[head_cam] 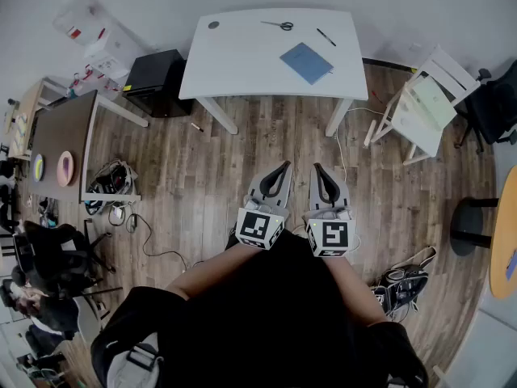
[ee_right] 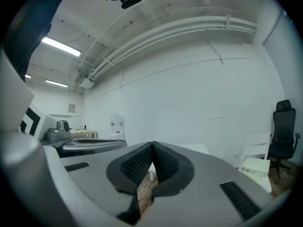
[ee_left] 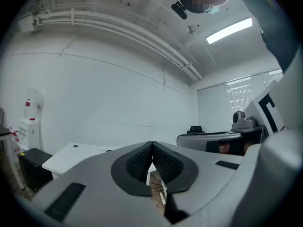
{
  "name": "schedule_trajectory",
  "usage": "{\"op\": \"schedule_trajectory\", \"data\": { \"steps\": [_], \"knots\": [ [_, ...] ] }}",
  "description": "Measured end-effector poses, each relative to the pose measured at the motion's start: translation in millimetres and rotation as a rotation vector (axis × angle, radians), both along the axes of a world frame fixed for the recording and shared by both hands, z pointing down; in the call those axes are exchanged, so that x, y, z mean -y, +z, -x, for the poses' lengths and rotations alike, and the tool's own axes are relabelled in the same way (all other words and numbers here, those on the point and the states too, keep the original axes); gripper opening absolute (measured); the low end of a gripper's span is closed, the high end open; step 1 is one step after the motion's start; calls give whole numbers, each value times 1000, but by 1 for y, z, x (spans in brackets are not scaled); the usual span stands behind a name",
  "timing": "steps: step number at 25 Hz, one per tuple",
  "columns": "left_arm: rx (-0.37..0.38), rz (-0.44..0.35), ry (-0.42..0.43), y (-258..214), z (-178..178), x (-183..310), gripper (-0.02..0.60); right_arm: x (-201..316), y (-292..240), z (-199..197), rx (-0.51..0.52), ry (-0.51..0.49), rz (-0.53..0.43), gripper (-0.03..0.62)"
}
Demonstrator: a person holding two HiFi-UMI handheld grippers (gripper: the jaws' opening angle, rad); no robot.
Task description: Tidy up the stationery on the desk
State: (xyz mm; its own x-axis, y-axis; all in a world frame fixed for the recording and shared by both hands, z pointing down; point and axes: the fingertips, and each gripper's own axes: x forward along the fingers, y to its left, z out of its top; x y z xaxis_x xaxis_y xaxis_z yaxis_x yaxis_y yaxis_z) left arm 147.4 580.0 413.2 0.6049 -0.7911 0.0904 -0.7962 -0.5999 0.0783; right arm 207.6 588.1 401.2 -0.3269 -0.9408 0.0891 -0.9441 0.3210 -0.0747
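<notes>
Stationery all on white desk (head_cam: 234,63), far side from me: scissors (head_cam: 279,25), pen (head_cam: 325,36), blue notebook (head_cam: 306,62). All well apart from my tools; nothing picked yet.

My left gripper (head_cam: 283,166) and right gripper (head_cam: 317,167): jaws pressed together, empty, held level side by side over wood floor (head_cam: 242,168).

Risks, my guess:
- Reach in with jaws shut, shove pen off edge.
- Pen thin, may roll from pinch.
- Notebook flat, hard to lift.
- White cable (head_cam: 342,156) by desk leg could catch foot.

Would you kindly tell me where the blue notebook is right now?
In the head view, the flat blue notebook lies on the right half of the white desk, just below the thin black pen and right of the dark-handled scissors.
</notes>
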Motion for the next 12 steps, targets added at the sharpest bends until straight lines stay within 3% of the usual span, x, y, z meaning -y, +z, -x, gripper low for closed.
{"op": "schedule_trajectory", "data": {
  "steps": [7,12],
  "knots": [
    [-12,5,-5,9,10,21,12,20,13,16,-28,-31,22,32],
    [-51,32,14,19,26,58,14,55,25,19,-7,20,63,34]
  ]
}}
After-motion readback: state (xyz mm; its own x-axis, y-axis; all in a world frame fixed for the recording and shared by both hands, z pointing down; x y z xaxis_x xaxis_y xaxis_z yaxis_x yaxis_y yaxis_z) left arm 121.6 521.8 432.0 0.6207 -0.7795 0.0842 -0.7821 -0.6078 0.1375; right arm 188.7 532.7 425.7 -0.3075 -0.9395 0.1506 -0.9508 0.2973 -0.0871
